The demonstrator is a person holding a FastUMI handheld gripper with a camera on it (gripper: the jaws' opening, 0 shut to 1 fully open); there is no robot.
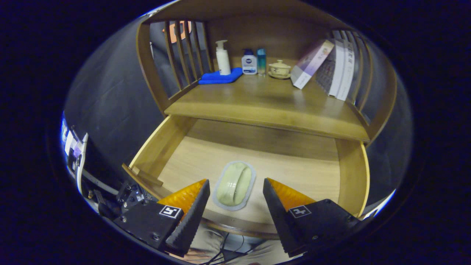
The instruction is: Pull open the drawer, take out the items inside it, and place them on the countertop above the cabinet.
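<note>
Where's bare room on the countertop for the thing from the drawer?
The countertop's front half is bare, from the blue cloth across to the books. The back is crowded: bottles, teacup. The gripper hangs open over the oval item in the drawer.

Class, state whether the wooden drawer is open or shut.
Open: the drawer is pulled out below the countertop, baring its floor and a pale packet between the open gripper's fingers.

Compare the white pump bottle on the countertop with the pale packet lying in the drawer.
The white pump bottle stands upright on a blue cloth at the back of the countertop; the pale packet lies flat on the open drawer's floor, between the open gripper's fingers. The bottle is tall and slim, the packet low and oval. Both are pale.
</note>
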